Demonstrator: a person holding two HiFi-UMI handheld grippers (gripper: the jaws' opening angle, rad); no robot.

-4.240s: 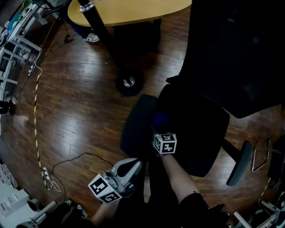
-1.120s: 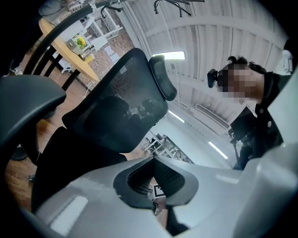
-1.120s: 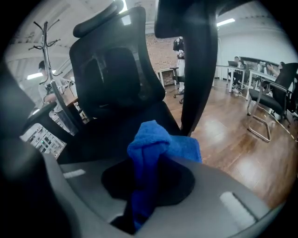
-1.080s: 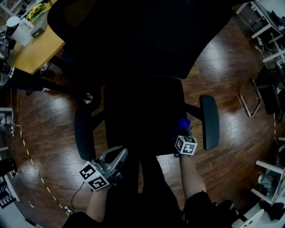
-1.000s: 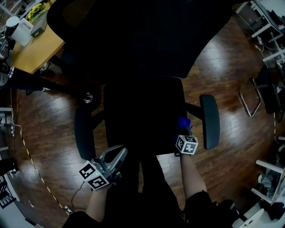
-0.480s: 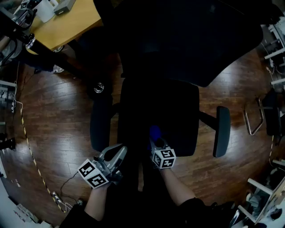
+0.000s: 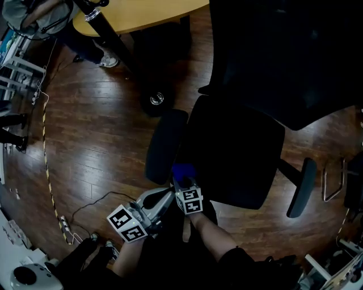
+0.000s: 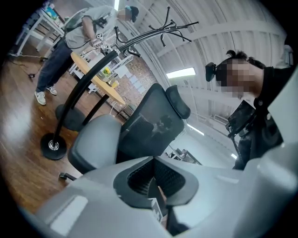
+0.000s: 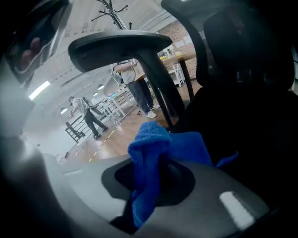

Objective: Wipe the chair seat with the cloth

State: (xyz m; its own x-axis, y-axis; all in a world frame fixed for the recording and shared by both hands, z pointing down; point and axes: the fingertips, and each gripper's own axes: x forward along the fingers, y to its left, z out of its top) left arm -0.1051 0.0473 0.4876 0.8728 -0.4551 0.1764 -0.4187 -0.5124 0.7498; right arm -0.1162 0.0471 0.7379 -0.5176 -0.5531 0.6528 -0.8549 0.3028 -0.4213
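Observation:
A black office chair fills the head view, its seat [image 7: 238, 153] between a left armrest [image 7: 164, 144] and a right armrest [image 7: 300, 187]. My right gripper [image 7: 181, 180] is shut on a blue cloth [image 7: 182, 171], which rests at the seat's front-left corner beside the left armrest. In the right gripper view the cloth [image 9: 151, 148] bunches out of the jaws of that gripper [image 9: 158, 186], with the dark seat [image 9: 242, 135] to the right and the armrest [image 9: 116, 44] overhead. My left gripper [image 7: 163, 198] hovers just left of the right one, off the seat, shut on nothing; in its own view the gripper [image 8: 157, 197] points at the chair's backrest [image 8: 153, 125].
A wooden desk [image 7: 142, 11] stands at the back with a black pole and its round base [image 7: 156, 99] near the chair. A thin cable [image 7: 96, 201] and a striped line [image 7: 45, 158] lie on the wood floor. A person [image 8: 79, 42] stands at the desk.
My right gripper has carried the cloth leftward across the seat's front edge to the left corner. The chair now sits turned in the view. The left gripper has barely moved.

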